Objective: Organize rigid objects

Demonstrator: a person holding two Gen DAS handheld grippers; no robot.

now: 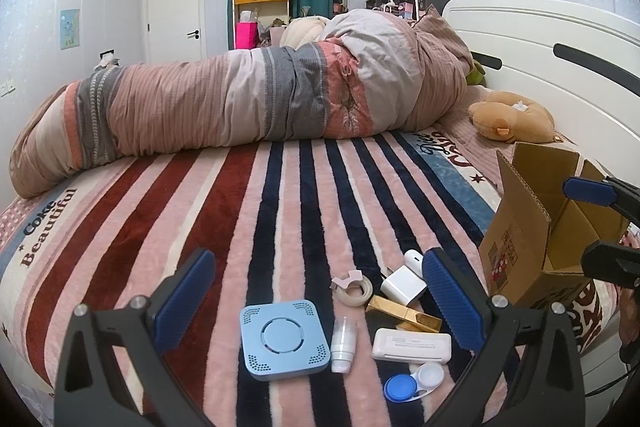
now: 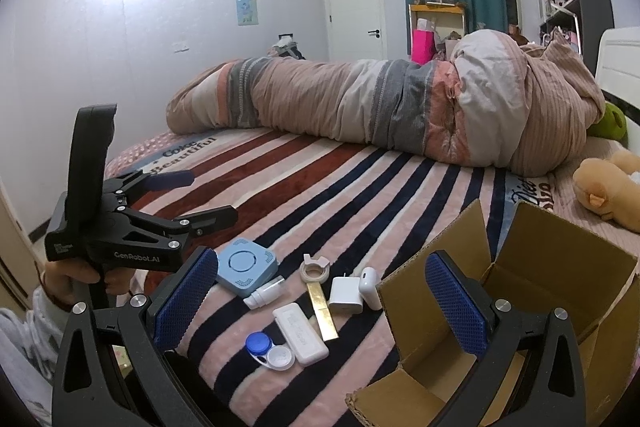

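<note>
Several small rigid objects lie on the striped blanket: a light blue square device point(image 1: 283, 338) point(image 2: 247, 267), a small white bottle point(image 1: 343, 343) point(image 2: 265, 291), a tape roll point(image 1: 353, 287) point(image 2: 315, 268), a white charger point(image 1: 403, 285) point(image 2: 345, 294), a white earbud case point(image 1: 413, 260) point(image 2: 370, 287), a gold bar point(image 1: 404, 314) point(image 2: 322, 311), a white flat case point(image 1: 412, 345) point(image 2: 301, 333) and a blue-and-white lens case point(image 1: 414, 381) point(image 2: 269, 351). An open cardboard box point(image 1: 536, 227) point(image 2: 500, 311) stands to their right. My left gripper point(image 1: 318, 297) is open above the objects. My right gripper point(image 2: 320, 301) is open, empty, beside the box.
A rolled striped duvet point(image 1: 256, 99) point(image 2: 380, 107) lies across the far side of the bed. A brown plush toy point(image 1: 512, 117) point(image 2: 608, 187) sits by the white headboard point(image 1: 552, 39). The left gripper body shows in the right wrist view point(image 2: 132, 227).
</note>
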